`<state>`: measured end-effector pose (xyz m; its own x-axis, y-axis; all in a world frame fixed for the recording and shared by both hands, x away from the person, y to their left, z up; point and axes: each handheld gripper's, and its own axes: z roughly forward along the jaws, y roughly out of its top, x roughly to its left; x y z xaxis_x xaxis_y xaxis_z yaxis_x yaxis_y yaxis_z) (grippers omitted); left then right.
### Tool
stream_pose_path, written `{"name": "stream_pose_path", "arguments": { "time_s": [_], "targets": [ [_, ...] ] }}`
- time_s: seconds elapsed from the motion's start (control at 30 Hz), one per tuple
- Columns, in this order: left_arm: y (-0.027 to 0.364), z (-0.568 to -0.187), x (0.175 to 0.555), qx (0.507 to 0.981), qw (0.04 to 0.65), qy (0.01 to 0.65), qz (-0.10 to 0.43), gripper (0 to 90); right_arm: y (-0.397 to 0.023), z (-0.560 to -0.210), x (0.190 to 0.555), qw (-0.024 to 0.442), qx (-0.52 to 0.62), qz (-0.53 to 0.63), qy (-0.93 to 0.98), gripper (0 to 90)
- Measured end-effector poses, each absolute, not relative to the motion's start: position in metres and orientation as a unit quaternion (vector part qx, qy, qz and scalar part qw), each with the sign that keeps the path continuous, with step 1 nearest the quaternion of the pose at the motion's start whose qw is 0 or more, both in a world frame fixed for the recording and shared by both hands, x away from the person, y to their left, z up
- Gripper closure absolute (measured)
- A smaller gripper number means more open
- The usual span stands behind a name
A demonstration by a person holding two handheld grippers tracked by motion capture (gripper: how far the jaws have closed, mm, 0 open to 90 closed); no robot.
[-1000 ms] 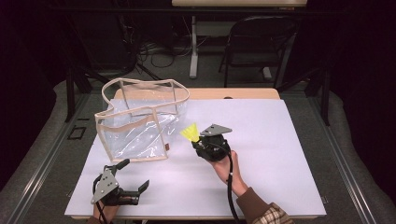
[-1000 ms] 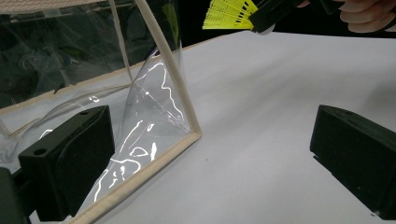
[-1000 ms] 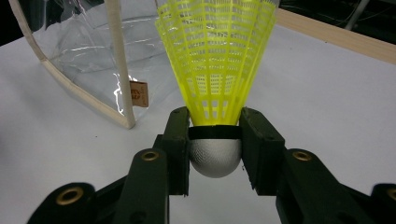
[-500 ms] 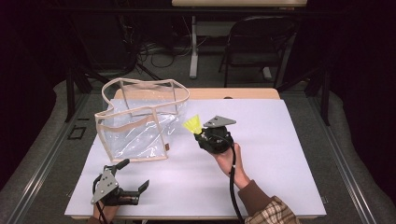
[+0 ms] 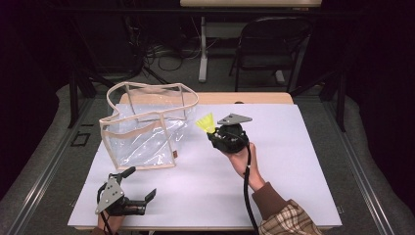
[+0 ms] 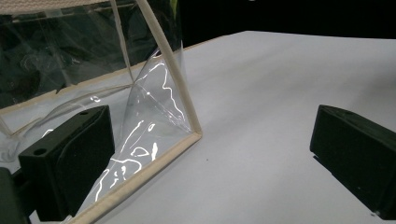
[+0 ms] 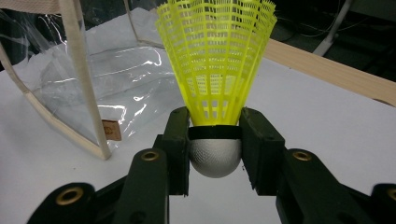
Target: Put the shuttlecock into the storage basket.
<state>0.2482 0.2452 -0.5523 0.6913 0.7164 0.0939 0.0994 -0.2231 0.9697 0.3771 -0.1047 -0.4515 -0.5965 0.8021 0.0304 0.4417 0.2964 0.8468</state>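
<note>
My right gripper [image 5: 214, 133] [image 7: 215, 140] is shut on a yellow plastic shuttlecock [image 5: 206, 123] [image 7: 215, 56], its pads pressing on the silver-grey head, with the skirt pointing up and toward the bag. It hangs above the white table just right of a clear plastic bag [image 5: 144, 128] [image 7: 51, 70] with beige trim, whose mouth stands open upward. At the table's near left corner my left gripper [image 5: 142, 188] [image 6: 210, 154] rests open; its jaws stand wide apart with a lower corner of the bag [image 6: 154, 121] in front of them.
The white tabletop [image 5: 293, 147] has free room to the right and front. A wooden strip [image 5: 254, 98] runs along its far edge. A folding chair [image 5: 271, 44] and cables on the floor lie beyond the table.
My right gripper has risen with the shuttlecock and shifted slightly right and away from the near edge. The left gripper and the bag have stayed put.
</note>
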Motion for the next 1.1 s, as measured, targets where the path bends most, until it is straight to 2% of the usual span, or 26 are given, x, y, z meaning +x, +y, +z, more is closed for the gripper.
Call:
{"name": "stream_pose_path", "arguments": {
  "time_s": [1.1],
  "targets": [
    [0.246, -0.552, 0.248, 0.730, 0.558, 0.280, 0.277, 0.0, -0.113, -0.427, 0.392, 0.228, 0.402, 0.436, 0.772, 65.5]
  ]
}}
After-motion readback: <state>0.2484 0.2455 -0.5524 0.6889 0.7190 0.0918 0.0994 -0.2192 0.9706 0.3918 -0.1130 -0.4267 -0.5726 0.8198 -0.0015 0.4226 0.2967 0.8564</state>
